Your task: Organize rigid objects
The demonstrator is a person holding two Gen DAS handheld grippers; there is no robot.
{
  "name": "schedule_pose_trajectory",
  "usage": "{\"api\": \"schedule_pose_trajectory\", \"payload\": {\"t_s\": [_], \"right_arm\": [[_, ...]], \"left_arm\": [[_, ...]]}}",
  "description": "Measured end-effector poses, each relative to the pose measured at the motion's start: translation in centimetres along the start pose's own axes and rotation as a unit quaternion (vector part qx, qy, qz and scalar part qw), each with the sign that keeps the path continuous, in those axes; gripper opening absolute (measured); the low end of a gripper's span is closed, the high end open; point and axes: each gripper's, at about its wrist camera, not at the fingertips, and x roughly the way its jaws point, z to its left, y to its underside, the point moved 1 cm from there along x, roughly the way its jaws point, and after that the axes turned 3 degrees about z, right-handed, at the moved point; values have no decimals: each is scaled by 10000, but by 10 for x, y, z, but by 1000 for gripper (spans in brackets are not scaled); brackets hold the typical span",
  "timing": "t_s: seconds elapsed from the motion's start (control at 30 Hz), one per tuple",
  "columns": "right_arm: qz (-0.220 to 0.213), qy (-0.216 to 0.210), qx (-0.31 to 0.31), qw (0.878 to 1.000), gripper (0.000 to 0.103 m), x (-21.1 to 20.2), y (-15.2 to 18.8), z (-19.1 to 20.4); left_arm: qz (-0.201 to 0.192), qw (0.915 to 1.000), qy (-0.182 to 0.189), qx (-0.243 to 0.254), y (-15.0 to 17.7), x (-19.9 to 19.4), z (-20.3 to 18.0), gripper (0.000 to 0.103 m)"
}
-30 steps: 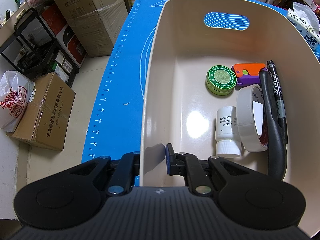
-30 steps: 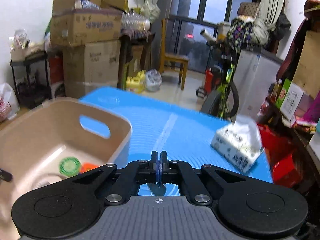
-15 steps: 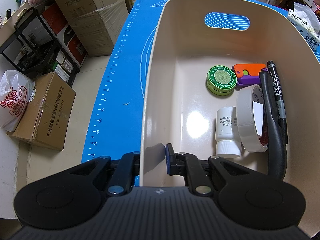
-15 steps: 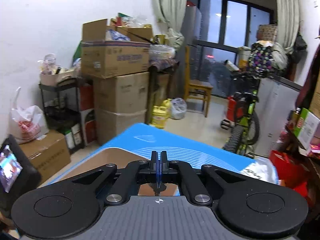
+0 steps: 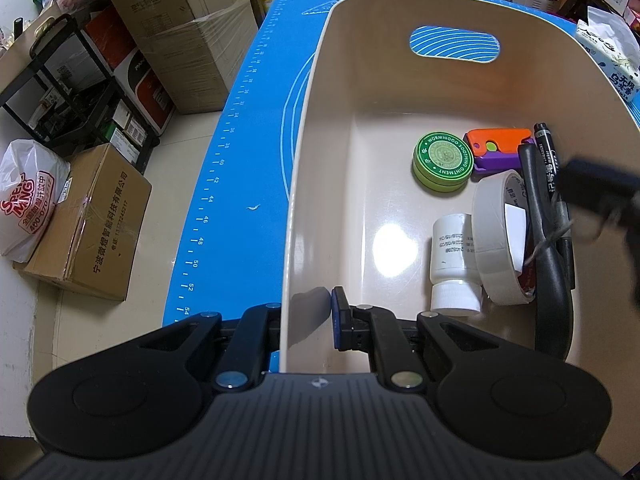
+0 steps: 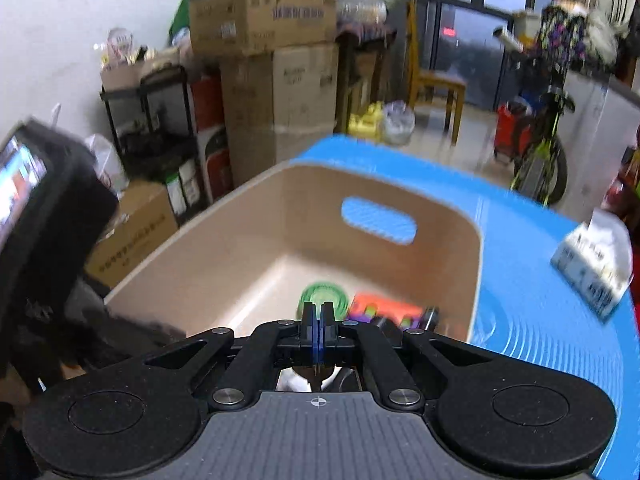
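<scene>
Gripping the near wall of the beige plastic bin [image 5: 308,184], the left gripper [image 5: 305,322] has one finger outside and one blue-padded finger inside, jaws closed down on the rim at lower centre of the left wrist frame. Bin sits on a blue ruled mat [image 5: 232,152].

Contents cluster at right side of the bin floor:
- round green ointment tin [image 5: 443,161], lying flat, mid-right
- orange and purple plastic block toy [image 5: 498,148], touching the tin's right edge
- white roll of tape [image 5: 500,236], standing on edge, leaning against the small white screw-cap bottle [image 5: 454,268] that lies on its side
- black marker pen [image 5: 550,172] along the right wall
- black curved handle tool [image 5: 550,272], just beside the tape, exact type unclear

Blurred dark shape at right edge of the left wrist frame, cannot tell what it is.

Right gripper [image 6: 318,334] sits at lower centre of its own frame, above the bin's near end, blue pads pressed together with nothing between them. View is motion-blurred; green tin and orange toy show just past the fingertips.

White tissue pack [image 6: 592,272] on the mat, right of the bin, apart from it. Brown cardboard boxes [image 6: 260,16] stacked upper centre.
</scene>
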Motion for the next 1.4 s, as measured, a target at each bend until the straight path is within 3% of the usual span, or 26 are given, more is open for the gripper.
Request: {"api": "schedule_pose_trajectory", "payload": {"t_s": [0.17, 0.2, 0.37, 0.4, 0.43, 0.5, 0.53, 0.73, 1.07, 1.4], "right_arm": [[80, 48, 209, 9997, 19, 2, 7, 0], [64, 71, 231, 9997, 34, 0, 6, 0], [-164, 166, 369, 9990, 58, -22, 7, -6], [-188, 212, 438, 9986, 64, -26, 7, -9], [-203, 240, 514, 9982, 66, -30, 7, -11], [-226, 265, 700, 9969, 68, -39, 7, -18], [-227, 276, 791, 9962, 69, -44, 7, -21], [-400, 393, 969, 9937, 78, -79, 13, -28], [-641, 517, 1047, 9911, 83, -151, 36, -29], [-748, 744, 1204, 9871, 83, -212, 68, -37]], "left_arm": [[-13, 10000, -20, -49, 1, -2, 0, 14], [-25, 10000, -31, -63, 1, -3, 0, 15], [-217, 9996, -91, -152, 0, -14, 0, 17], [-285, 9994, -73, -169, -1, -19, 0, 29], [-376, 9991, -53, -185, 0, -25, 0, 51], [-611, 9979, -54, -185, 1, -36, -1, 67], [-728, 9972, -58, -181, 3, -43, -3, 70], [-1176, 9927, 102, -259, 11, -84, -10, 77], [-1664, 9859, 87, -130, 43, -149, -29, 77], [-1824, 9831, 150, -101, 81, -191, -55, 77]]}}
